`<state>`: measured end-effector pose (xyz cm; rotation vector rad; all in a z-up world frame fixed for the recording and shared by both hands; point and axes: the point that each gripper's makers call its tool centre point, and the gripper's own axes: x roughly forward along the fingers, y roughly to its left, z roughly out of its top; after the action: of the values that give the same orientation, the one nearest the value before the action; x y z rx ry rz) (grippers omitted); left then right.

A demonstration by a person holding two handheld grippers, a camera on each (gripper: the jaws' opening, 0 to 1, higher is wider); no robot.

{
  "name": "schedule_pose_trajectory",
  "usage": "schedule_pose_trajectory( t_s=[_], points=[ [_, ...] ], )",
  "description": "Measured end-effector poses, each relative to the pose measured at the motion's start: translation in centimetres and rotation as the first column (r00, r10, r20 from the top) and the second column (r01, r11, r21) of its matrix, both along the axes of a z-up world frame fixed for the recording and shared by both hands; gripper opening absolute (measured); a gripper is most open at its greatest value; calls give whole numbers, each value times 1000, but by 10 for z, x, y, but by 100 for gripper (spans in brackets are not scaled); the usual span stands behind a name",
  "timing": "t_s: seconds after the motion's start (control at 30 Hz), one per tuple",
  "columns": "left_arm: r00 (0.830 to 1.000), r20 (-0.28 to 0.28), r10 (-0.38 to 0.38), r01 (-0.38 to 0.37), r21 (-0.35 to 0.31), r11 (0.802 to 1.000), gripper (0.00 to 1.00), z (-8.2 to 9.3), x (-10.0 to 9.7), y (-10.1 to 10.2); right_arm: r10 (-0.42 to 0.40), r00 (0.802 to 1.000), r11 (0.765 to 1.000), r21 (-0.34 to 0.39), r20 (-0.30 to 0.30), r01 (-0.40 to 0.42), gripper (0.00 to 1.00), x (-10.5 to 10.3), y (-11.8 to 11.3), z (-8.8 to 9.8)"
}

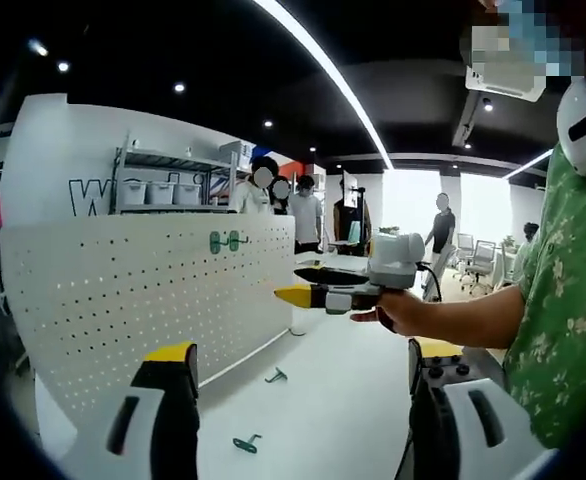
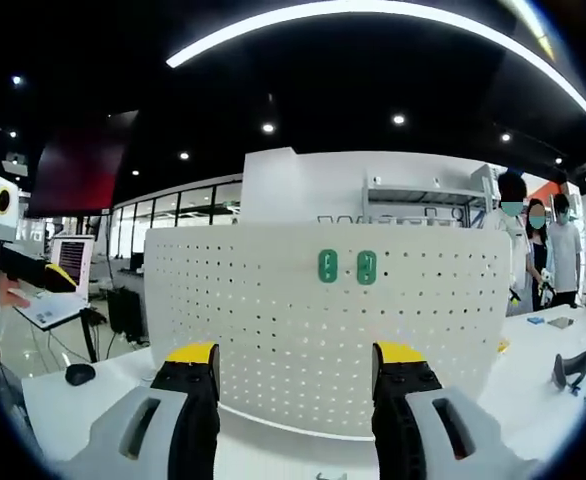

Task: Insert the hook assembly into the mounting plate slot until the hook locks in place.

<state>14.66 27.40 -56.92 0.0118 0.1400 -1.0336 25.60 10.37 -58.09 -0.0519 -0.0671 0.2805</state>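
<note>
My left gripper view looks along the white pegboard (image 1: 143, 290) at a slant from its side, over the white table (image 1: 333, 400). My right gripper view faces that pegboard (image 2: 323, 320) squarely, close. Both share its two green hooks (image 2: 347, 266).

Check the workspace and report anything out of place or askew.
Two green hooks lie loose on the white table instead of hanging on the pegboard, where two more hooks are mounted upright. Nothing looks damaged or spilled.

Dark ceiling (image 2: 303, 80), curved light strips (image 2: 373, 12)
</note>
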Motion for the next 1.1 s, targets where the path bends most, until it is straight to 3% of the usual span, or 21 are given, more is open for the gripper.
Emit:
schedule_pose_trajectory(
  t_s=[0.4,0.7,0.83,1.1],
  points=[
    [999,-38,-11,11,14,1000,88,-20,-10,-3,7,1000,1000,-8,-11,-7,62,-38,-6,-5],
    [997,-79,-13,17,43,999,87,-44,-5,-6,12,998,1000,-24,-54,-14,62,-47,-5,-26],
    [994,-110,-11,20,86,996,86,-65,4,-4,13,998,1000,-28,-59,-14,61,-46,-5,-28],
    [982,-191,1,45,238,970,79,-133,36,5,9,998,999,-34,-67,-12,61,-44,-6,-34]
  ],
)
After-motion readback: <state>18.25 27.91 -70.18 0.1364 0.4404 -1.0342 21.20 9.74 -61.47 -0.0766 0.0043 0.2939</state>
